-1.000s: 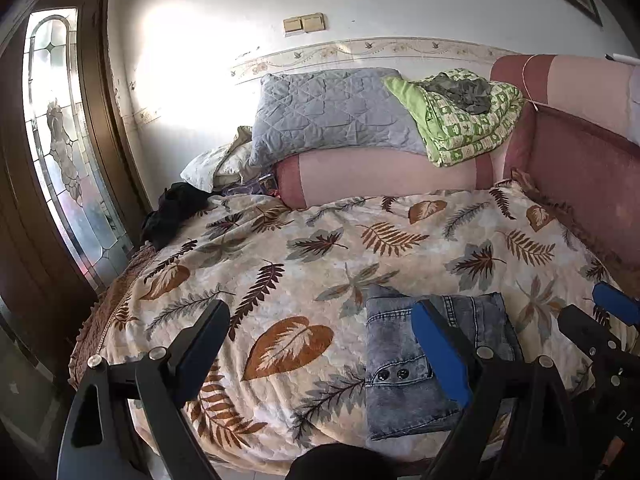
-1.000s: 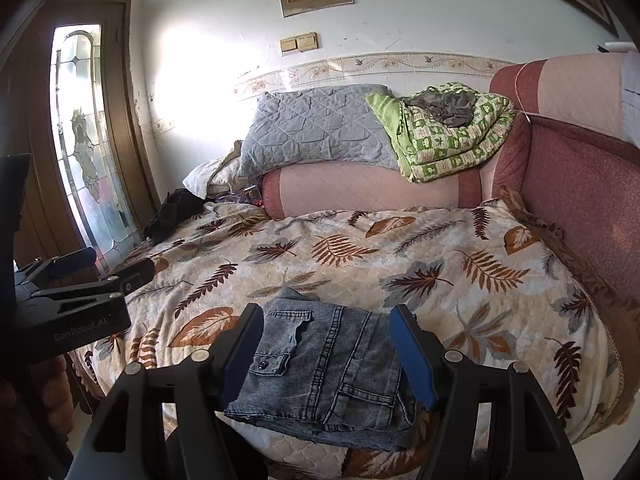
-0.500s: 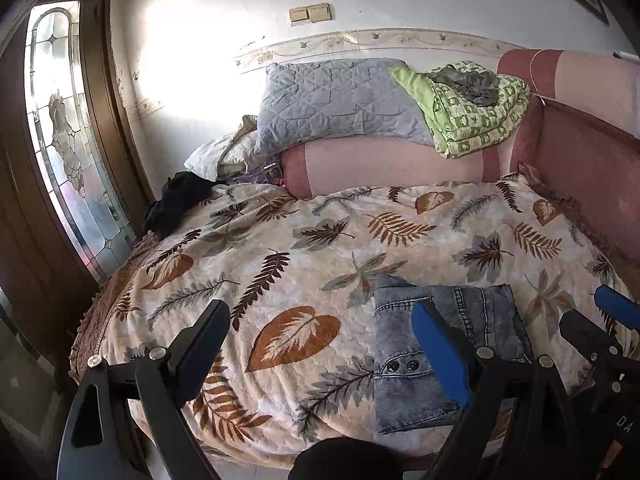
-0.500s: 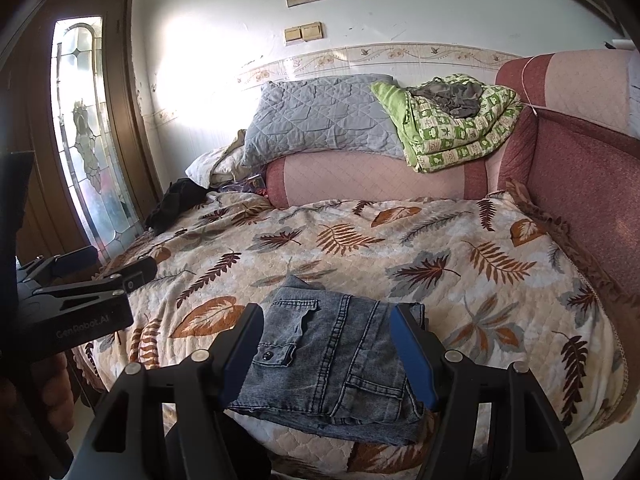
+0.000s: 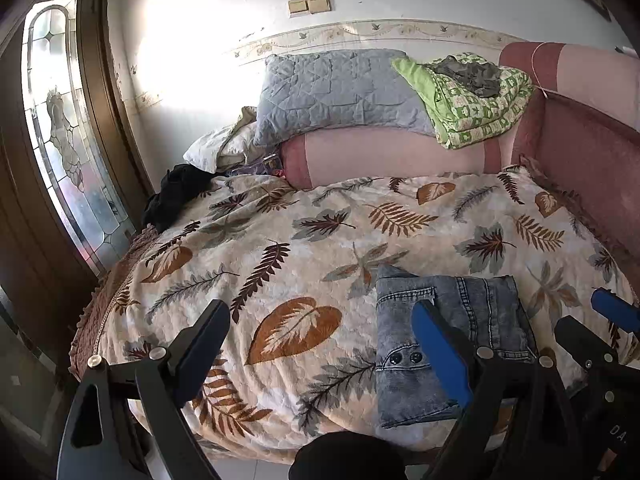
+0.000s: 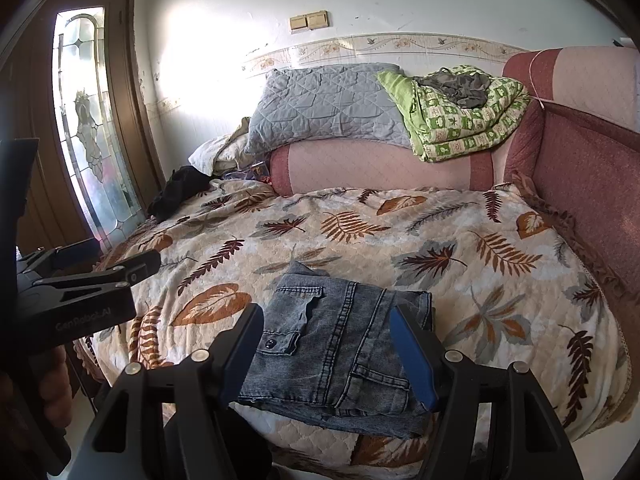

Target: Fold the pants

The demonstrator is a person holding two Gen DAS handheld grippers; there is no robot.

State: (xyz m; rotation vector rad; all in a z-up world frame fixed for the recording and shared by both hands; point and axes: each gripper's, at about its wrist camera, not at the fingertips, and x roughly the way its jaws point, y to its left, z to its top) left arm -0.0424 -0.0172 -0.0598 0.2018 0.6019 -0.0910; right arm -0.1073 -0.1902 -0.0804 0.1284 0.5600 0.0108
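Observation:
The grey-blue denim pants (image 5: 452, 336) lie folded into a compact rectangle near the front edge of the bed; they also show in the right wrist view (image 6: 340, 344). My left gripper (image 5: 320, 344) is open and empty, held off the bed's front edge, to the left of the pants. My right gripper (image 6: 328, 344) is open and empty, held in front of the pants and not touching them. The right gripper shows at the right edge of the left wrist view (image 5: 600, 332). The left gripper shows at the left edge of the right wrist view (image 6: 92, 276).
The bed has a leaf-print cover (image 5: 304, 248). A pink bolster (image 5: 392, 156), a grey pillow (image 5: 336, 92) and a green blanket (image 5: 472, 96) lie at the back. Black clothing (image 5: 176, 196) lies at the far left. A red sofa arm (image 6: 584, 184) bounds the right. A glass door (image 5: 60, 140) stands left.
Both grippers have drawn back and risen slightly from the bed, so the folded pants sit a little lower and farther in view. The pants have not moved.

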